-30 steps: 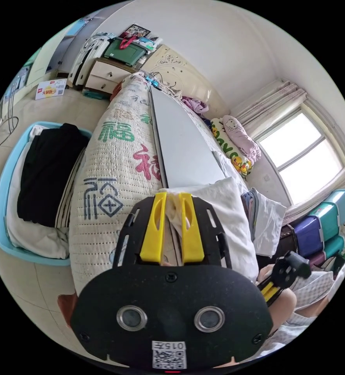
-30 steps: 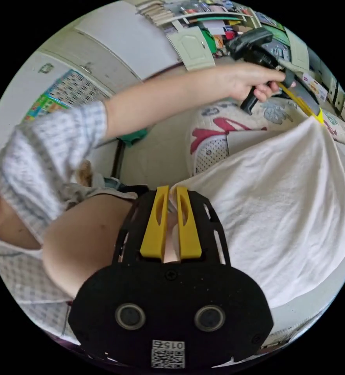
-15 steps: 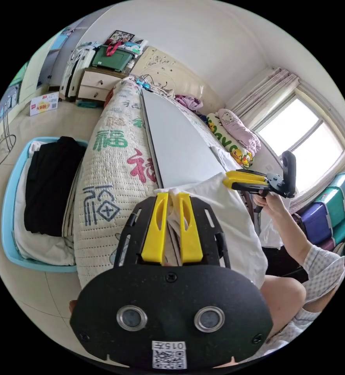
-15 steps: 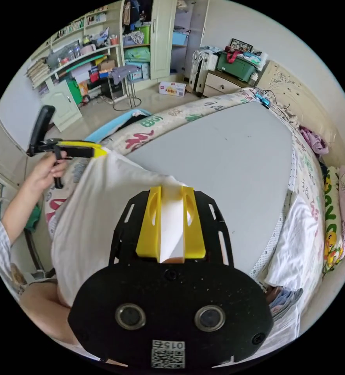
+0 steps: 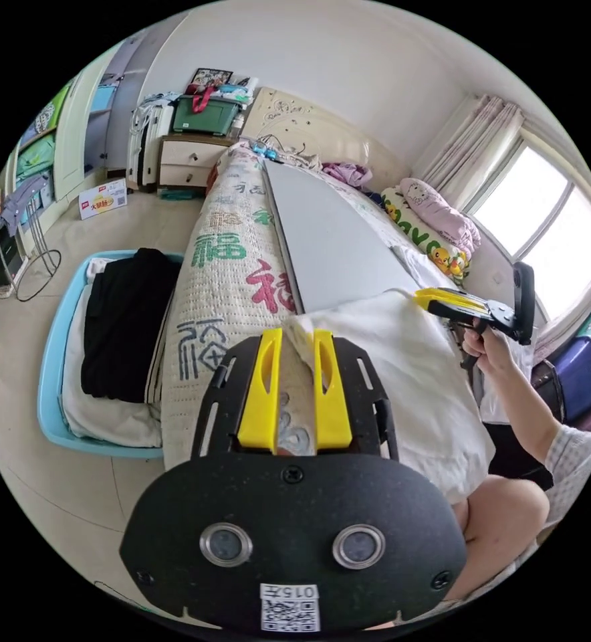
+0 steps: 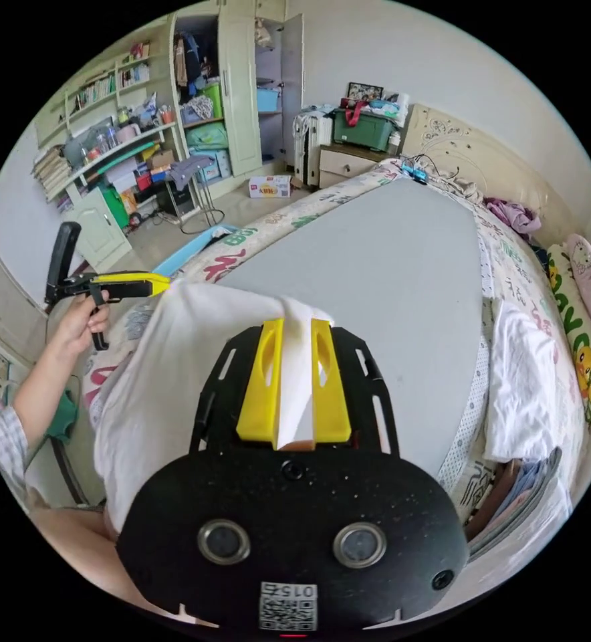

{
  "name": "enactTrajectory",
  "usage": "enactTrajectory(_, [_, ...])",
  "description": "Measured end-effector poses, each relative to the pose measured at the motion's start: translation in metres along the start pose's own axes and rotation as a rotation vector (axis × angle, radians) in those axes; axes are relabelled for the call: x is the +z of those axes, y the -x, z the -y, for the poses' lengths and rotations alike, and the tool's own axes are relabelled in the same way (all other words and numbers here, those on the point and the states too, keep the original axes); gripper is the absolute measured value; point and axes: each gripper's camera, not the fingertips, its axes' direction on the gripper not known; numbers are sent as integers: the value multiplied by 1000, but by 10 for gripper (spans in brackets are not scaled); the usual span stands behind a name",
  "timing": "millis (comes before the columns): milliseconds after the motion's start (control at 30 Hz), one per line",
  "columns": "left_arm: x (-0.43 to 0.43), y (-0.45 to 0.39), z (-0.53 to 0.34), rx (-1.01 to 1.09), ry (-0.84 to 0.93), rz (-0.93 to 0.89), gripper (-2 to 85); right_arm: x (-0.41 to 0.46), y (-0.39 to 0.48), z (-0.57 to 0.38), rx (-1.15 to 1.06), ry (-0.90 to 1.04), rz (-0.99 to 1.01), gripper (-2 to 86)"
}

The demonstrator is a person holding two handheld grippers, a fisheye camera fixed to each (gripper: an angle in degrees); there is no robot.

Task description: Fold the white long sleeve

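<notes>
The white long sleeve (image 5: 402, 381) hangs stretched between my two grippers above the near edge of the bed. My left gripper (image 5: 297, 332) is shut on one upper corner of it. In the left gripper view, a hand holds my right gripper (image 5: 421, 299) pinching the other corner. In the right gripper view, my right gripper (image 6: 294, 324) is shut on white cloth that runs up between its jaws. The long sleeve (image 6: 155, 381) drapes down to the left there, and my left gripper (image 6: 165, 284) grips its far corner.
A grey board (image 6: 389, 267) lies flat on the quilted bed (image 5: 222, 281). A blue basket (image 5: 48, 374) of black and white clothes stands on the floor beside the bed. White folded cloth (image 6: 523, 381) and a stack of clothes (image 6: 516, 488) lie along the bed's right side.
My right gripper has swung up from the person's lap to the left gripper's level. The long sleeve is now spread between both, and both have drifted slightly toward the board.
</notes>
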Motion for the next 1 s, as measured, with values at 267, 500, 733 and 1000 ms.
enactTrajectory(267, [-93, -67, -173, -54, -156, -242, 88, -111, 31, -165, -51, -62, 186, 85])
enactTrajectory(500, [-79, -115, -248, -186, -135, -315, 103, -125, 53, -230, 11, -65, 164, 91])
enactTrajectory(733, [-71, -142, -248, -149, -104, -157, 32, -104, 74, -237, -30, 43, 92, 35])
enactTrajectory(1000, [-89, -142, -264, -188, -148, -104, 9, -91, 71, -257, 81, 64, -18, -3])
